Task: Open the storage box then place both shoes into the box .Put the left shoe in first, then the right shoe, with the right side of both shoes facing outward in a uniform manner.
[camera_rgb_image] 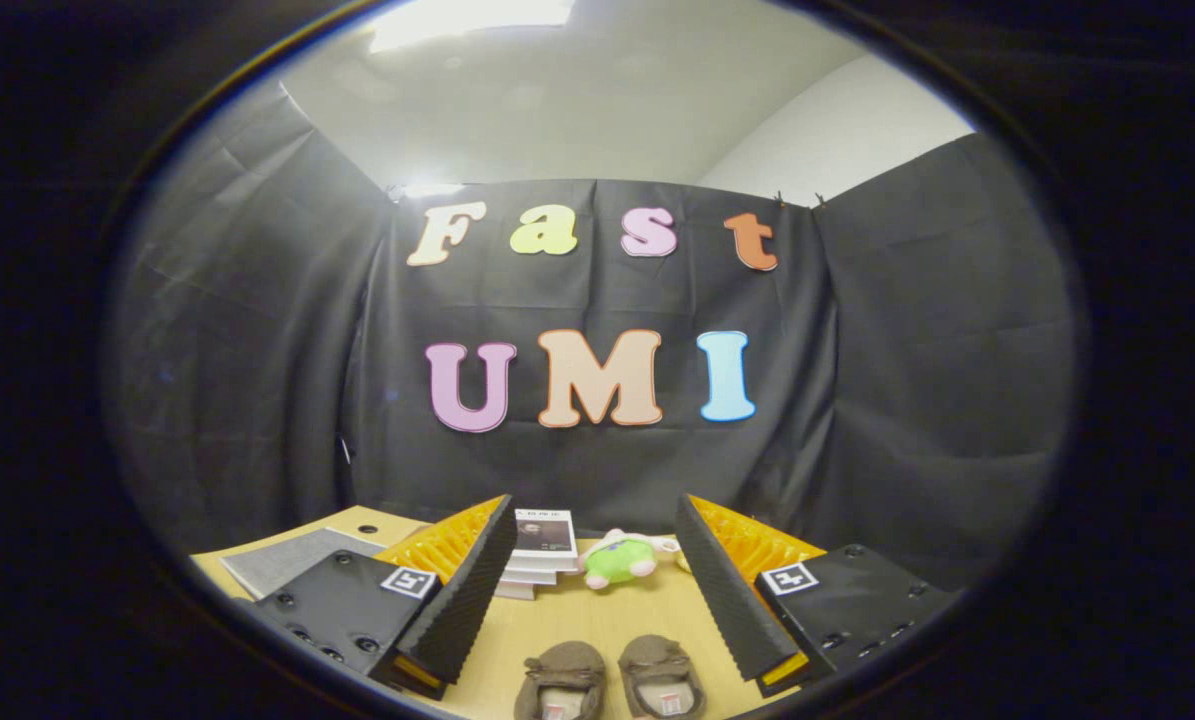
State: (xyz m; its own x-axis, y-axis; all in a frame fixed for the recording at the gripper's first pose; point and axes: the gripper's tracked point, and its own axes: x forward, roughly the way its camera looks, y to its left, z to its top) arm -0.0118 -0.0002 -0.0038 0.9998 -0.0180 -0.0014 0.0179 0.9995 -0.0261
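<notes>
Gripper view: the hand-held gripper (597, 610) has its fingers spread apart, empty. Two shoes (612, 680) sit on the counter (597, 615) between them, heels cut off. They look soft and light; pinching the collar should do. Beyond the shoes lie a plush toy (617, 560) and books (540, 550).

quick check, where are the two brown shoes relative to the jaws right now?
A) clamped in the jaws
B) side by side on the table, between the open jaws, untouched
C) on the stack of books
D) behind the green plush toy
B: the two brown shoes lie side by side on the wooden table, with the gripper open, its jaws spread to either side and touching neither.
</notes>
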